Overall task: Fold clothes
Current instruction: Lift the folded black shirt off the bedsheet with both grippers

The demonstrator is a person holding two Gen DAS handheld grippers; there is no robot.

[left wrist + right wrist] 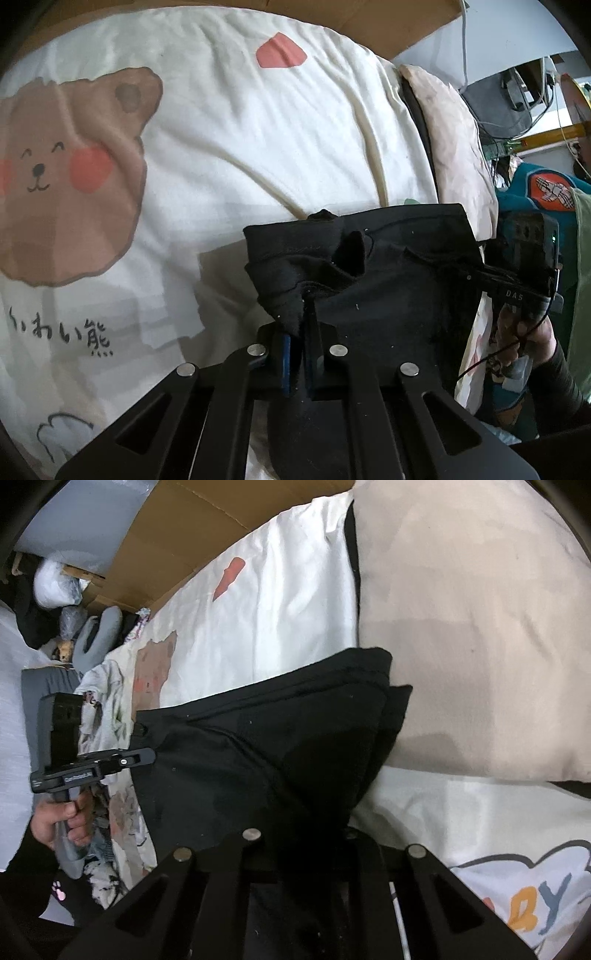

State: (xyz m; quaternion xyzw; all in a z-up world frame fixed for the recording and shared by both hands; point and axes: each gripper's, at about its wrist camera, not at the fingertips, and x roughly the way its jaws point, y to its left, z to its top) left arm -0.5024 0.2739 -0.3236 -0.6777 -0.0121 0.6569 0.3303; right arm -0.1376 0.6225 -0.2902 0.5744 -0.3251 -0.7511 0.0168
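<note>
Black garment (388,266) lifted over a white bedsheet (229,140) with a bear print (70,177), left tool (297,332) pinching its near left edge, right tool (314,834) clamped on its other edge, beige pillow (480,627) beside it on the bed

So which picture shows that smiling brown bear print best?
The left wrist view: the bear print fills its left side, face and pink cheeks clear. The right wrist view shows only a small, faded brown patch on the sheet, partly crumpled, no face readable.
</note>
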